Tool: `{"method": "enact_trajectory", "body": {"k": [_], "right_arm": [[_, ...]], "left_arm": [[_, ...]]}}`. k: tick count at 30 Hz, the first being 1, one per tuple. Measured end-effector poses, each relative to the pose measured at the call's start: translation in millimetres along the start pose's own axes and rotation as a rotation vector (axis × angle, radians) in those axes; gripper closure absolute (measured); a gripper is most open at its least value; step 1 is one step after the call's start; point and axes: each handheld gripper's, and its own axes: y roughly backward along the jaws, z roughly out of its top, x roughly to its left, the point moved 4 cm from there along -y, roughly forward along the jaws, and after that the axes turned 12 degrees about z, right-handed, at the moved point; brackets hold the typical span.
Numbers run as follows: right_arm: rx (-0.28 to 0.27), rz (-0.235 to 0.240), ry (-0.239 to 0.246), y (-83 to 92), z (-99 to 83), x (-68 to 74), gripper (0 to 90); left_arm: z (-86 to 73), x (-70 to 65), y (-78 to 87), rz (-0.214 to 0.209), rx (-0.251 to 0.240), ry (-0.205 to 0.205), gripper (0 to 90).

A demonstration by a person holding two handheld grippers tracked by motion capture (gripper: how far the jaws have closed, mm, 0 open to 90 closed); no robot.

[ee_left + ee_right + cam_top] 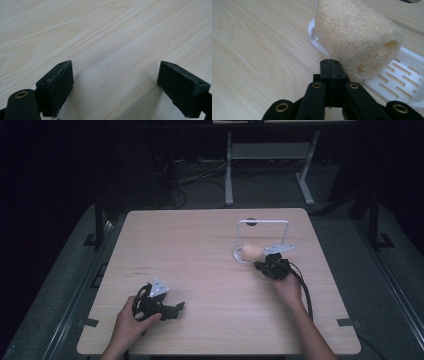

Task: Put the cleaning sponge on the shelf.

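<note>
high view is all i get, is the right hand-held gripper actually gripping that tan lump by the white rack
Observer: No. In the right gripper view the right hand-held gripper has its jaws shut flat on each other with nothing between them; the loofah sits just beyond and beside the tips.
Operator: is the loofah on the rack or on the wood
Observer: Its near end rests on the white slotted tray.
Operator: and the left one, holding anything
Observer: No. The left hand-held gripper has its jaws wide apart over bare table.
</note>
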Motion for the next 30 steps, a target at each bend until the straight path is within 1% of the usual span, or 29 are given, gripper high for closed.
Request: {"method": "enact_trajectory", "body": {"k": [5, 6, 10, 16, 20, 24, 25, 30], "right_arm": [[-0.015, -0.026, -0.013, 3.9, -1.1, -8.3, 89.9], [-0.018, -0.032, -0.024, 4.7, -1.5, -9.3, 89.9], [-0.032, -0.054, -0.040, 8.2, -2.4, -15.0, 90.0], [-0.047, -0.077, -0.050, 11.4, -4.1, -21.4, 90.0], [-0.046, -0.076, -0.043, 12.5, -4.6, -21.9, 90.0], [-0.052, -0.069, -0.040, 16.8, -5.6, -18.8, 89.9], [-0.054, -0.072, -0.031, 18.2, -6.2, -18.4, 89.9], [-0.054, -0.062, -0.039, 25.2, -9.7, -14.8, 89.0]], "left_arm": [[0.0, 0.0, 0.0, 0.000, 0.000, 0.000, 12.9], [0.0, 0.0, 0.0, 0.000, 0.000, 0.000, 12.9], [0.0, 0.0, 0.0, 0.000, 0.000, 0.000, 12.8], [0.0, 0.0, 0.0, 0.000, 0.000, 0.000, 12.9], [0.0, 0.1, 0.0, 0.000, 0.000, 0.000, 12.8], [0.1, -0.2, -0.1, 0.000, -0.002, 0.004, 12.8], [0.1, -0.2, -0.1, 0.000, -0.002, 0.004, 12.8], [0.1, -0.2, -0.1, 0.000, -0.002, 0.004, 12.8]]}}
